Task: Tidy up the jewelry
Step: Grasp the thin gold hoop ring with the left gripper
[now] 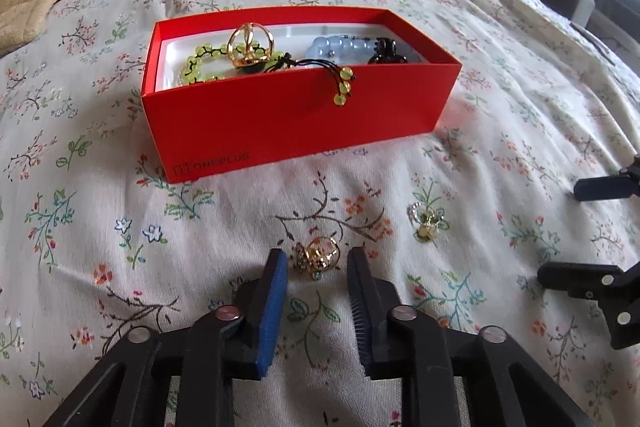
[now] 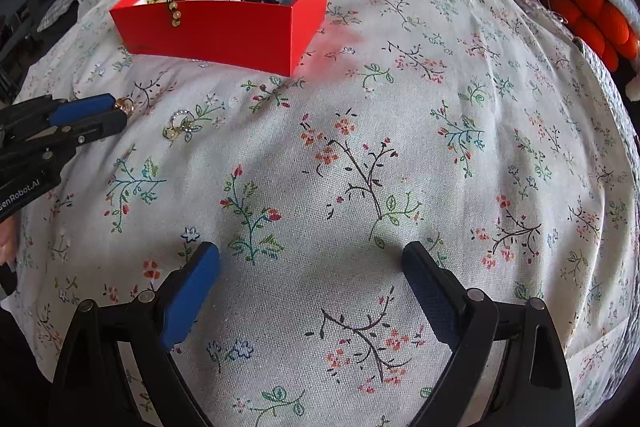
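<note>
Left wrist cam: your left gripper (image 1: 317, 259) jaws apart w/ gold ring (image 1: 318, 255) between; right gripper (image 2: 311, 255) wide apart over bedsheet (image 2: 440, 155)

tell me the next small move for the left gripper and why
Probably ease the left gripper forward and shut on the gold ring. Its jaws stand open with the ring on the bedspread just ahead of the tips, not yet gripped, and the red box already holds other jewelry.

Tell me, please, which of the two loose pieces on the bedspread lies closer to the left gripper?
The gold ring, lying just beyond the left gripper fingertips; the pale green brooch lies further right, apart from them.
</note>
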A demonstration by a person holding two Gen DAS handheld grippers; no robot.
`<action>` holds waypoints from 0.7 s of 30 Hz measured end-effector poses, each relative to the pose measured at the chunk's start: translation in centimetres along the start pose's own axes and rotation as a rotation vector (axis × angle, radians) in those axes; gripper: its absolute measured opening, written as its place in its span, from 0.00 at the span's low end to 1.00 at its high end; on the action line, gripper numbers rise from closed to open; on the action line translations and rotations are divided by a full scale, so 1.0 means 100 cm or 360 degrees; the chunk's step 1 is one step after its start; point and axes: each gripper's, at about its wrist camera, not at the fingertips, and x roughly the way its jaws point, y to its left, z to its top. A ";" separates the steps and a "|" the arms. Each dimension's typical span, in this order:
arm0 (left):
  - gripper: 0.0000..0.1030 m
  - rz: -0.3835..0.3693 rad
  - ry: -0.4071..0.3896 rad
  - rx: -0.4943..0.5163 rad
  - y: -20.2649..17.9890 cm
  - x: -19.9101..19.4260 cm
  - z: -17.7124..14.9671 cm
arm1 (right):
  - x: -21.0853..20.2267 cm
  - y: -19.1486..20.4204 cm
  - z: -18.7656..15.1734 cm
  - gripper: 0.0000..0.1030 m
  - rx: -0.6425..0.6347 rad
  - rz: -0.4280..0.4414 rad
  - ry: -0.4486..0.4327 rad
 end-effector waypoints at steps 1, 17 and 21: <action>0.17 -0.0003 -0.0003 0.0001 0.000 0.000 0.000 | 0.000 0.000 0.000 0.92 0.0002 -0.0001 0.0000; 0.00 -0.0076 -0.0054 -0.0020 0.004 -0.013 0.002 | 0.002 0.001 0.002 0.92 0.0011 -0.0009 0.0004; 0.39 -0.0052 -0.0046 0.0029 -0.002 -0.009 -0.002 | 0.002 0.001 0.002 0.92 0.0009 -0.0007 0.0003</action>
